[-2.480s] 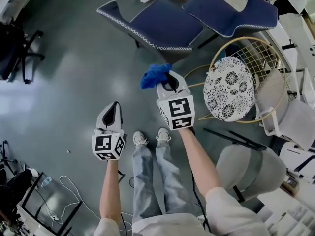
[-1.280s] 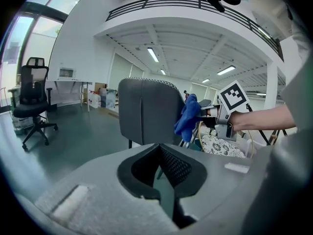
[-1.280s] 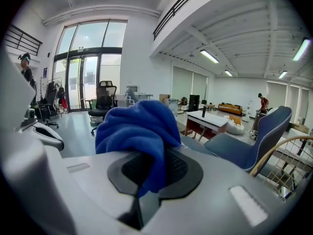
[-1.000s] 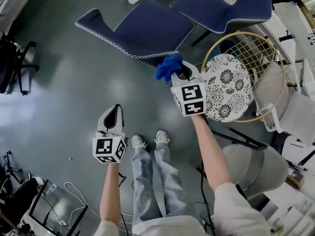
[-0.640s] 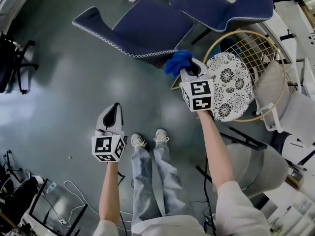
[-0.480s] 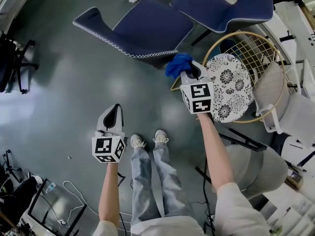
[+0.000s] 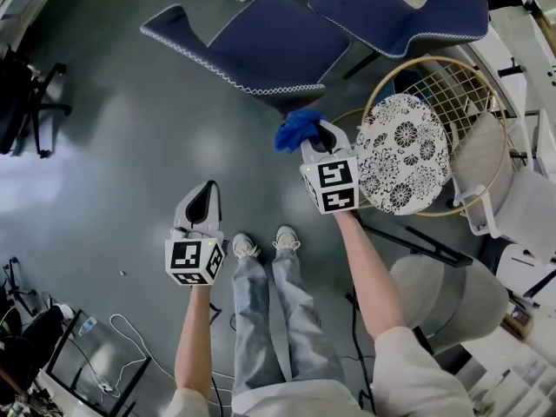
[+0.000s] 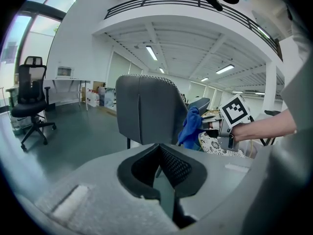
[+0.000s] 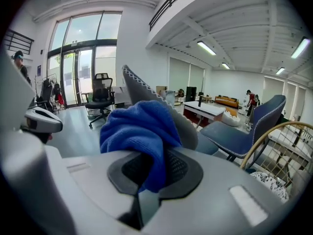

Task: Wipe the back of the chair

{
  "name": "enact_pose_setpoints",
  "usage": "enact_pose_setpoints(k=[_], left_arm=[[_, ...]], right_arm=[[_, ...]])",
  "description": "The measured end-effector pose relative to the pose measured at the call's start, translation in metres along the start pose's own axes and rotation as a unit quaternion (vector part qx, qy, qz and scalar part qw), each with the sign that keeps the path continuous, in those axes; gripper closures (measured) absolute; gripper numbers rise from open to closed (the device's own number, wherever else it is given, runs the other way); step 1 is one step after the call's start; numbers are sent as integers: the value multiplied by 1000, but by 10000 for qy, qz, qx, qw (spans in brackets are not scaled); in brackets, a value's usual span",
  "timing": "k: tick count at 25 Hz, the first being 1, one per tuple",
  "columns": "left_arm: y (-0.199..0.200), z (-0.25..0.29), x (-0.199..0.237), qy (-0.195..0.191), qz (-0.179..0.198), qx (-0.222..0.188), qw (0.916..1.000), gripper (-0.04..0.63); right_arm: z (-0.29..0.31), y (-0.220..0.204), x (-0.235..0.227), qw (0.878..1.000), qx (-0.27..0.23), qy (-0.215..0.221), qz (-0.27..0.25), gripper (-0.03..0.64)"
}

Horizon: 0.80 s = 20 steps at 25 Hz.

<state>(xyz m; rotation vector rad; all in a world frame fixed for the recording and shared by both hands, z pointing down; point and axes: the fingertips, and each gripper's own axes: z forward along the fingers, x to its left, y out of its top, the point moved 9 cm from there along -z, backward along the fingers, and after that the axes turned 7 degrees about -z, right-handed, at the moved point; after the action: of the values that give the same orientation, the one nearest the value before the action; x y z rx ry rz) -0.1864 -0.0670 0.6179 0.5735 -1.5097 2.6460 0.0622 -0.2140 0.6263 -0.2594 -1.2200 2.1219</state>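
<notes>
A blue chair (image 7: 269, 42) stands ahead of me, its grey back (image 8: 146, 109) with white-stitched edge turned my way. My right gripper (image 7: 315, 139) is shut on a blue cloth (image 7: 298, 129), held just short of the chair's back edge; whether cloth and chair touch is unclear. In the right gripper view the cloth (image 9: 139, 126) bulges out of the jaws in front of the chair back (image 9: 188, 131). My left gripper (image 7: 203, 202) hangs lower left, away from the chair, shut with nothing in it (image 8: 159, 153).
A second blue chair (image 7: 408, 11) stands behind. A round gold wire chair with a patterned cushion (image 7: 404, 150) is close on the right, a grey chair (image 7: 452, 298) below it. A black office chair (image 7: 26, 94) is at left, cables (image 7: 130, 346) at bottom left.
The right gripper carried the cloth up and right toward the wire chair, then came back left and slightly down. The left gripper has hardly moved.
</notes>
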Motion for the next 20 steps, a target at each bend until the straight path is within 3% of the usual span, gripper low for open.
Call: enact_pose_setpoints(k=[11, 20], left_arm=[[0, -15, 19, 211, -118, -31, 9997, 594], [-3, -18, 22, 253, -131, -11, 9996, 594]], right_arm=[[34, 36, 63, 9978, -157, 628, -136, 575], [52, 39, 61, 9974, -113, 703, -100, 575]])
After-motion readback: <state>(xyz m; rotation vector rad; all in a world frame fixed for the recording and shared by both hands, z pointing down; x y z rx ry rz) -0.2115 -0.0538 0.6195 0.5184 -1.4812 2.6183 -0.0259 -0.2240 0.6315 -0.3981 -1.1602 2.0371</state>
